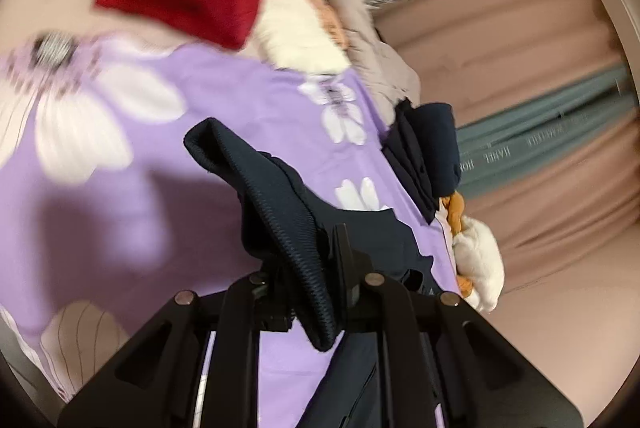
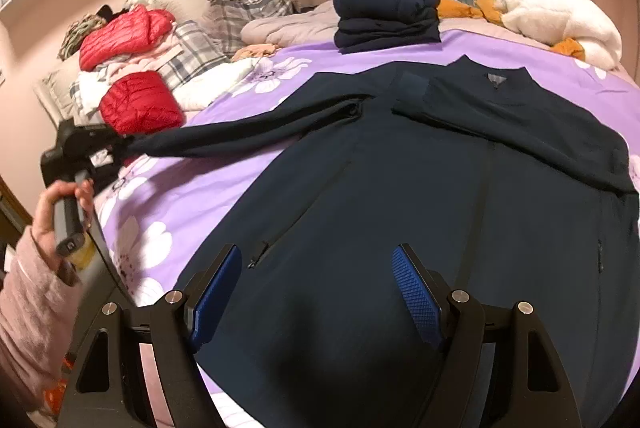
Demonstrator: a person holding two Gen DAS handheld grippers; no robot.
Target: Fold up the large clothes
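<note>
Folding this navy jacket (image 2: pixel 420 188) spread on the purple bedspread (image 2: pixel 168 212): our left gripper (image 1: pixel 316 268) pinches just the sleeve cuff (image 1: pixel 272 196), so it may slip loose. Right gripper (image 2: pixel 316 292) hovers wide open, empty, above the hem.

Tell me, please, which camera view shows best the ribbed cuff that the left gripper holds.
The left wrist view. There the ribbed cuff fills the middle of the picture, pinched between the jaws of the left gripper, and its ribs are plain. In the right wrist view the cuff is small, far to the left, at the sleeve's end.
</note>
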